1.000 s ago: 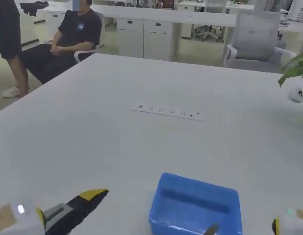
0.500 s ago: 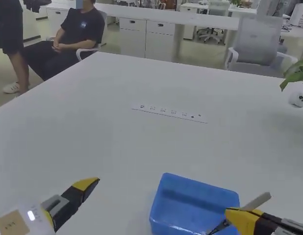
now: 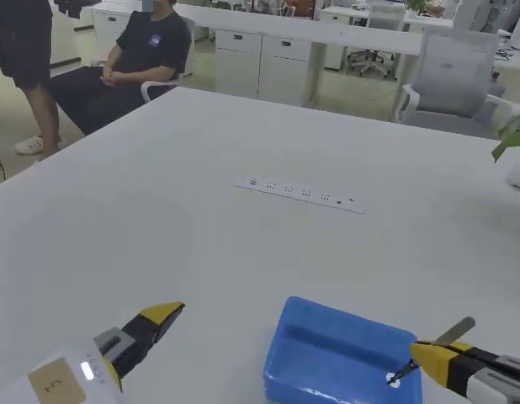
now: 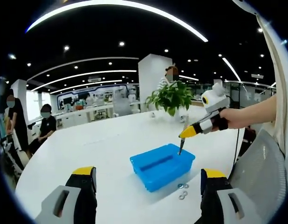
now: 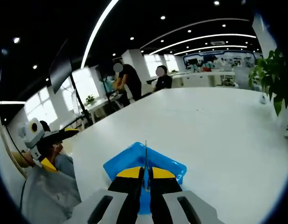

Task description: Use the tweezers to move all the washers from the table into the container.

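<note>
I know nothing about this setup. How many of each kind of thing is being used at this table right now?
Blue container: 1
Tweezers: 1
Grippers: 2, the left gripper and the right gripper
Washers: about 4; some 3 lie on the table beside the container, and 1 seems to be at the tweezers' tip; too tiny to be sure
Total: about 8

The container (image 3: 331, 347) is smooth, slightly glossy blue plastic. The table (image 3: 201, 236) is smooth, matt white. The washers (image 4: 182, 195) are bright metal. The tweezers (image 3: 403, 371) are dark metal.
</note>
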`<state>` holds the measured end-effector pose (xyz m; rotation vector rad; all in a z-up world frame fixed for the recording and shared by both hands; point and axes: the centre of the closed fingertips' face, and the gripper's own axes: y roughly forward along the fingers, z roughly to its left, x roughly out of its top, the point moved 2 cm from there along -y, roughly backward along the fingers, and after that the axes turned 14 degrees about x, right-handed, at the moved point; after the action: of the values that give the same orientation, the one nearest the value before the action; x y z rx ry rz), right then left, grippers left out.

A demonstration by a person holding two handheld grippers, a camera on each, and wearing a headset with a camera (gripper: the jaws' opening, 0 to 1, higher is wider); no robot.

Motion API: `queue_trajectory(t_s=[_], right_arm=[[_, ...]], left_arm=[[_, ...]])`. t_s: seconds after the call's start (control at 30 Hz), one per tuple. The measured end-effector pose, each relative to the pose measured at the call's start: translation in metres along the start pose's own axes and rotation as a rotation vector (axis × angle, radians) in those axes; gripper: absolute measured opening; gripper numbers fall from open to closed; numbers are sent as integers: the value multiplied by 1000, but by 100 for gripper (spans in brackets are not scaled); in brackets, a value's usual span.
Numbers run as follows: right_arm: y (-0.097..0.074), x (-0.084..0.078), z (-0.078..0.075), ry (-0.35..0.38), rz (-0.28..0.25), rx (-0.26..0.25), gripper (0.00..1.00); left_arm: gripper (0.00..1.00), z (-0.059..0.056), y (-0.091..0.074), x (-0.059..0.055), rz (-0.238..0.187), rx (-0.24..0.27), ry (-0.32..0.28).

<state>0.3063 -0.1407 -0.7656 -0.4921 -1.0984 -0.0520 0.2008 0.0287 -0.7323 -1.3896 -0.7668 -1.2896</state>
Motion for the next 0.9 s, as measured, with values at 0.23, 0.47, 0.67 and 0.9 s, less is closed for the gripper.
queue_trajectory(t_s=[0.23, 0.47, 0.67, 0.9], right_arm=[[14, -13, -10, -14, 49, -8, 2], [23, -23, -16, -41, 100, -4, 2], [24, -26, -22, -62, 123, -2, 2], [25, -27, -23, -87, 146, 1, 3]], left_arm=[[92, 1, 1, -3, 13, -2, 10], [91, 0, 2, -3, 14, -8, 7], [90, 1, 2, -4, 12, -7, 4], [90, 1, 2, -4, 11, -9, 2]])
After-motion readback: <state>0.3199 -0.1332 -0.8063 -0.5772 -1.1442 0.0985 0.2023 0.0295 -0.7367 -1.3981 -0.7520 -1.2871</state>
